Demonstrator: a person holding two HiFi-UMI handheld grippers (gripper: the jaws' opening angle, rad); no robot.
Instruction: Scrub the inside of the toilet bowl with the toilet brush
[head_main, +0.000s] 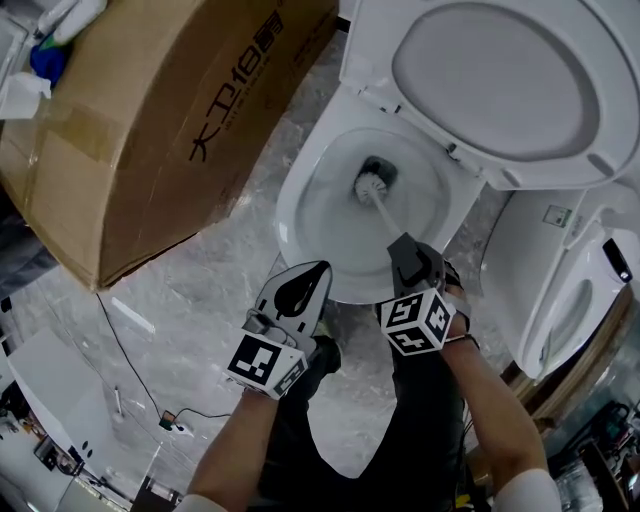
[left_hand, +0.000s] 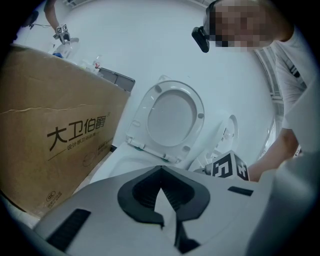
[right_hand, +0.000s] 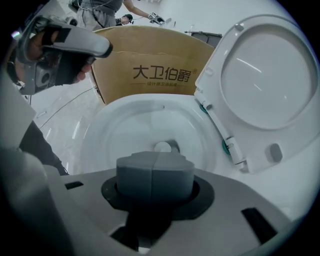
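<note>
The white toilet bowl (head_main: 310, 215) stands open with its lid and seat (head_main: 500, 80) raised. The toilet brush head (head_main: 372, 185) sits low in the bowl at the drain, and its pale handle (head_main: 385, 215) slants up to my right gripper (head_main: 402, 248), which is shut on it above the bowl's front rim. In the right gripper view the grey pads (right_hand: 142, 175) are pressed together and hide the handle; only the brush head (right_hand: 162, 147) shows beyond them. My left gripper (head_main: 316, 272) hovers at the front left of the bowl, shut and holding nothing (left_hand: 161, 192).
A large cardboard box (head_main: 150, 120) lies close to the bowl's left side. A second white toilet (head_main: 560, 290) stands at the right. A thin cable (head_main: 130, 360) runs over the grey marble floor (head_main: 200, 290) at the left.
</note>
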